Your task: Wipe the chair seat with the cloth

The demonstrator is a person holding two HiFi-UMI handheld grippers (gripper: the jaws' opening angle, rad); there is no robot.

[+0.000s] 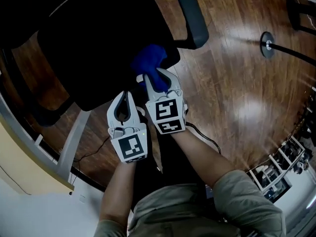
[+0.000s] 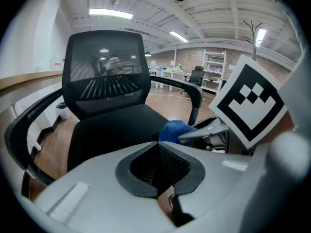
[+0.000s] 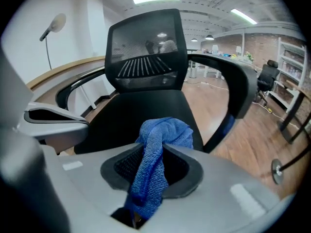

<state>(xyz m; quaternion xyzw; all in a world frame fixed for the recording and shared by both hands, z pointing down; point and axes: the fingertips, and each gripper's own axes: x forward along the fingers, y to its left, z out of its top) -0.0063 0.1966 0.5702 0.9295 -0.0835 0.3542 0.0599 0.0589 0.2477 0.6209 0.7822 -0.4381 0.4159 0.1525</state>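
Nearest the camera, the left gripper has its fingers closed together with nothing between them; it sits just beside the right one, idle. The right gripper has its fingers clamped on the blue cloth. The cloth is bunched, with a wad sticking out past the fingertips and a tail hanging back through them.

The cloth is at the front edge of the chair seat, by the front corner on the person's right. Whether it touches the seat yet can't be told.

Progress, judged: the cloth is in hand and brought to the chair, but wiping looks barely started or not started. The whole seat is left to cover.

The seat is bare, with open room straight ahead. The edges to mind:
- the right armrest, close beside the cloth;
- the left armrest, curving along the other side;
- the mesh backrest, which closes off the far end.

Strokes likely have to run front to back between the arms. Beyond the chair is open wood floor, with a round stand base well apart.
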